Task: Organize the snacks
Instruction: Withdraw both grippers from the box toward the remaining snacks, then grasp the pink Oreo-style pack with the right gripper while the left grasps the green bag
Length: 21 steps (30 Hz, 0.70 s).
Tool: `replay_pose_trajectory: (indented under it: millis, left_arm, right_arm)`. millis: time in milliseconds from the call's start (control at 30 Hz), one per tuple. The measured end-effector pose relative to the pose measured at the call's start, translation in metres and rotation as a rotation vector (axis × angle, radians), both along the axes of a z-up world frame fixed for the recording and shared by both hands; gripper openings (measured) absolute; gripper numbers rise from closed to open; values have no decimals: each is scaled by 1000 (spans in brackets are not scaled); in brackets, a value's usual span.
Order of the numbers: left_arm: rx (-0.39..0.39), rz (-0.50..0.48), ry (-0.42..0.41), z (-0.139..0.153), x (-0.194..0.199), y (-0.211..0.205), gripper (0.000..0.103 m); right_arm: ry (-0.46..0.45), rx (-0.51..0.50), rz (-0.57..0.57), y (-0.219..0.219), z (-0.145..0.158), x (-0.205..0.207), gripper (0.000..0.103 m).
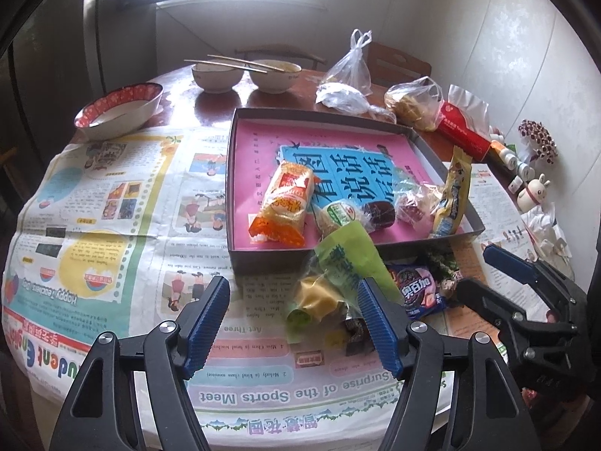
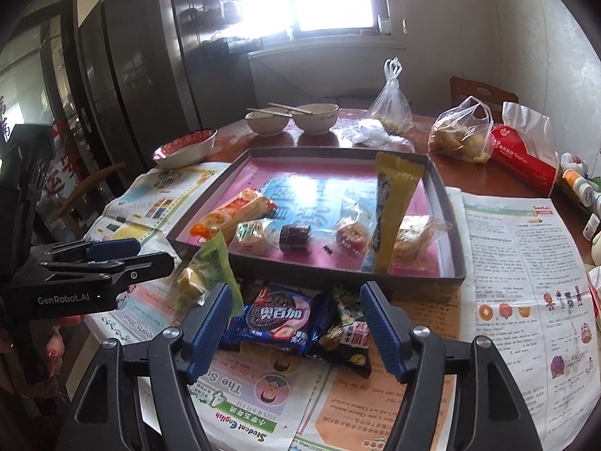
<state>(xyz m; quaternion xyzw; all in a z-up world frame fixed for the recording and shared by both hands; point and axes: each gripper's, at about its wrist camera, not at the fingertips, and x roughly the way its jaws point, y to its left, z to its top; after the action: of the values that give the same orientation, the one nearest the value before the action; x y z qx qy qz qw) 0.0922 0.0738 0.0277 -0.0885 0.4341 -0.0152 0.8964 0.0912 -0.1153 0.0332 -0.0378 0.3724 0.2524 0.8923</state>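
Observation:
A shallow grey box [image 1: 443, 240] [image 2: 456, 263] with a pink and blue bottom holds several snacks: an orange packet [image 1: 285, 199] [image 2: 229, 216], a dark cake [image 1: 379, 214] [image 2: 295, 237] and a yellow stick pack [image 1: 452, 195] [image 2: 390, 218] leaning on the wall. In front of the box lie a green wrapper snack [image 1: 338, 278] [image 2: 206, 267], a blue cookie packet [image 1: 417, 293] [image 2: 278, 319] and a dark packet [image 2: 347, 334]. My left gripper [image 1: 293, 327] is open, just left of the green snack. My right gripper [image 2: 296, 330] is open around the blue cookie packet.
Newspaper [image 1: 112, 203] [image 2: 518, 263] covers the round table. Three bowls [image 1: 120, 111] [image 1: 216, 71] [image 1: 274, 73] stand at the back, two with chopsticks. Plastic bags [image 1: 349, 75] [image 2: 458, 131], a red tissue pack [image 2: 522, 154] and small bottles [image 1: 514, 161] sit at the right.

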Motion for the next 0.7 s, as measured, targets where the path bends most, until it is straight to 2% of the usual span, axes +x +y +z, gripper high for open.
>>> replay_pose_trajectory:
  millis: [700]
  left_arm:
    - [-2,-36,76,-30,16,-6,73]
  right_arm:
    - [73,-76,57,28,-39,2,70]
